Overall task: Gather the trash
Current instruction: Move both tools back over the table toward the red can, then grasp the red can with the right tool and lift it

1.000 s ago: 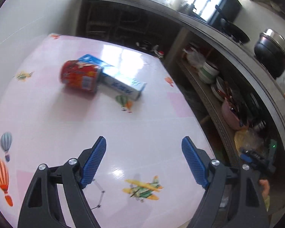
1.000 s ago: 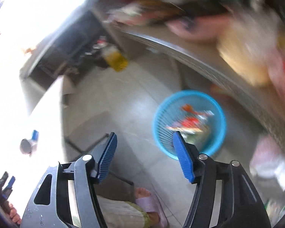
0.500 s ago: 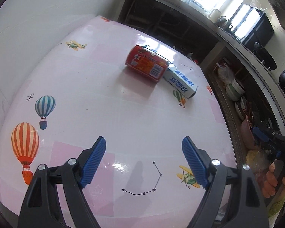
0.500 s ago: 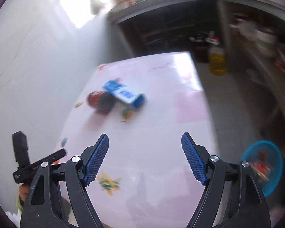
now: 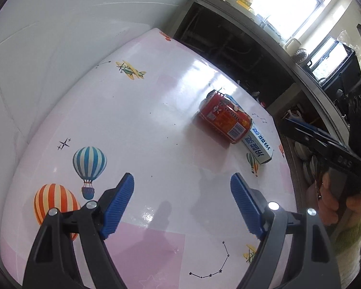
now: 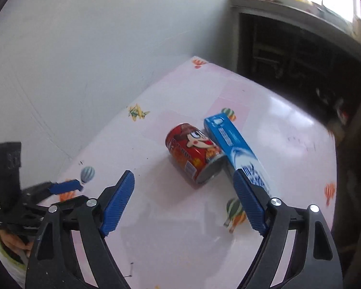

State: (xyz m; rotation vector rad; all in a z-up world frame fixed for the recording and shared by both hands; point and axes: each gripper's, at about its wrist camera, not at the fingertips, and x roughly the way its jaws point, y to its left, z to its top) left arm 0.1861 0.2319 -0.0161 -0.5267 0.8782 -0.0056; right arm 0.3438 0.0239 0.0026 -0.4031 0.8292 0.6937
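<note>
**Both grippers above the table, trash not yet gripped**

We hold the left gripper (image 5: 181, 202) over the glossy pink-and-white table (image 5: 137, 125) printed with balloons and aeroplanes. Its blue ribbed jaws stand wide apart with only bare tabletop between them.

We hold the right gripper (image 6: 183, 200) over the same table. Its jaws are opening, and nothing is pressed between the pads. The right-hand pad overlaps the near end of the carton in this view; we cannot tell whether it touches.

The trash consists of two items lying on the table, well ahead of the left gripper:
- A red cylindrical drink can (image 5: 225, 120) with a cartoon face lies on its side.
- A long blue-and-white cardboard carton (image 5: 258, 145) lies flat, touching the can along one side.

In the right wrist view the can (image 6: 195, 154) lies just ahead of the jaw gap, with the carton (image 6: 233, 149) on its right. A dark shelving unit (image 5: 228, 38) stands beyond the table's far edge.
</note>
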